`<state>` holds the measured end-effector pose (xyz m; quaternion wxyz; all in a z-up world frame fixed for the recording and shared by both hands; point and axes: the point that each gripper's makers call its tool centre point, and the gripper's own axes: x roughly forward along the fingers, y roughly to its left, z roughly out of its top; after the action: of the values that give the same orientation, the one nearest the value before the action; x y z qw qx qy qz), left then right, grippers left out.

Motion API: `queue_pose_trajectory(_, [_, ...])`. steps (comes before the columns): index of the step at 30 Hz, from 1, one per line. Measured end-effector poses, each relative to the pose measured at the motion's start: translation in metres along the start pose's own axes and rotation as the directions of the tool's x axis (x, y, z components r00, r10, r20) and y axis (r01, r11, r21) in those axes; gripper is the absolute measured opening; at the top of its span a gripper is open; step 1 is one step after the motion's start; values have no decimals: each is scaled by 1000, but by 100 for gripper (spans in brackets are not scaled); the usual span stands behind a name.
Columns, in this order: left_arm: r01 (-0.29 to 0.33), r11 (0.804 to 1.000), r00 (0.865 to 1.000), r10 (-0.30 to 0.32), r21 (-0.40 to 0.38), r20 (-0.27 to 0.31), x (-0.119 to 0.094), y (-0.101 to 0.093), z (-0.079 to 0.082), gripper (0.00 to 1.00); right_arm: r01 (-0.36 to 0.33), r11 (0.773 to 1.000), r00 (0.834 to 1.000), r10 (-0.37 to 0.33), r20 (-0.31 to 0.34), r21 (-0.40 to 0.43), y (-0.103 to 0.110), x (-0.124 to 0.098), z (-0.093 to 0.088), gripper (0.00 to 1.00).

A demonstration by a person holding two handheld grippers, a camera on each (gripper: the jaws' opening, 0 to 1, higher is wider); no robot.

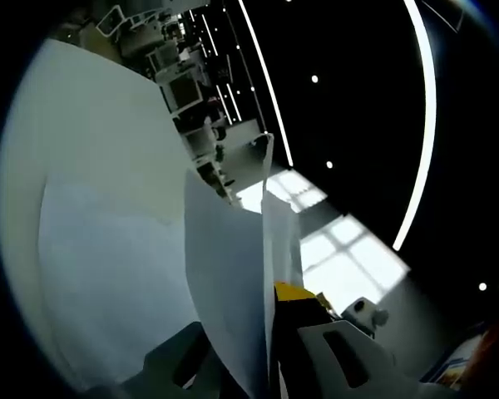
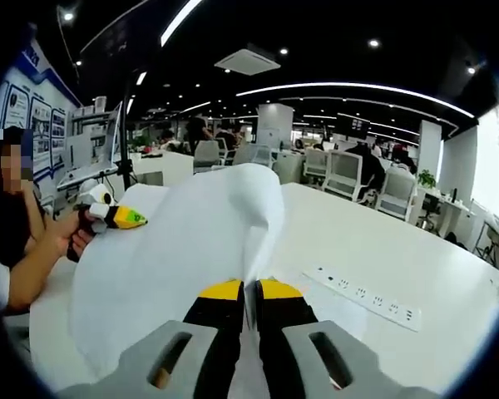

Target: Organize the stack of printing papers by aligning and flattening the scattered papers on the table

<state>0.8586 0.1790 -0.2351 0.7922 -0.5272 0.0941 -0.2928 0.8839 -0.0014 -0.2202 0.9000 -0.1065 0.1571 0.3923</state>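
Gripping a sheaf of white printing papers [image 2: 191, 241], the right gripper [image 2: 248, 303] has its yellow-tipped jaws pressed together on the sheets' edge at 6 o'clock of the right gripper view. The paper rises from the jaws and droops over toward 12 o'clock, lifted clear of the white table [image 2: 382, 249]. Judged purpose: the sheets are held up by one edge so they hang together and can be squared before being laid flat.

In the left gripper view, the left gripper [image 1: 270, 349] is likewise pinched on the papers [image 1: 229, 291], which stand edge-on between its jaws and run from 6 o'clock up to centre. The same gripper, held in a person's hand [image 2: 79, 233], appears at 9 o'clock of the right gripper view, at the far edge of the bundle. Judged reason: two opposite holds keep the sheets taut and aligned.

A further flat sheet [image 1: 108, 274] lies on the table at 8 o'clock of the left gripper view, not yet gathered.

Containers: none seen. A power strip [image 2: 366, 297] is set into the tabletop at 4 o'clock of the right gripper view, with office chairs [image 2: 345, 174] beyond.
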Motion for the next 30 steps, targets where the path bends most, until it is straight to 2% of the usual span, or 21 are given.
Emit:
queue_pose_trajectory(8, [4,1000,1000,-4,2,3,1,1,4,6,-1,1000,1000,1,-3,6,0,0,-2,2])
queue_pose_trajectory(14, [9,1000,1000,-9,11,5,1,-2,0,7,0,1000,1000,0,-5,15,-2,0,-3,2])
queue_pose_trajectory(30, [20,1000,1000,-20,15,9,1,-3,4,9,9,999,1000,-9,-16,32,-7,2,-6,2])
